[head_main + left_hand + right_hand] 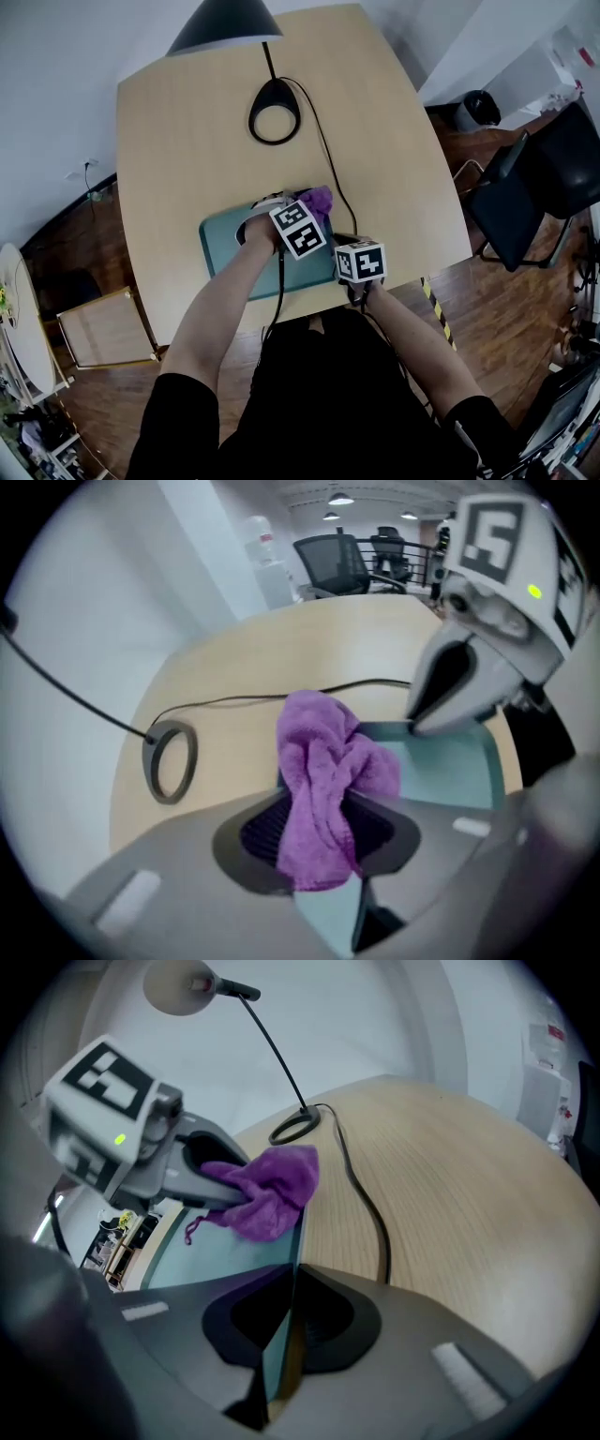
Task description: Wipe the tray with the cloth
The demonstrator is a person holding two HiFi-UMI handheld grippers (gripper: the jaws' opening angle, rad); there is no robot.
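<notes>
The tabletop [187,141] carries one teal tray [220,246], one purple cloth [320,200] and one desk lamp [223,23]. The lamp's single black cable [381,1235] runs past the tray's right end toward you. You hold two tools.

Your left tool [319,836] points steeply down over the right part of the tray. Its jaws are clamped on the cloth, with one bunched fold pinched between the pads and the rest bulging out past the tips. No view shows whether the cloth presses on the tray's surface.

Further right, your right tool [289,1316] sits at the tray's near right corner, with its jaws closed on the tray's thin rim. The cloth hangs just beyond that tool's tips, apart from them, by the same right-hand edge.
</notes>
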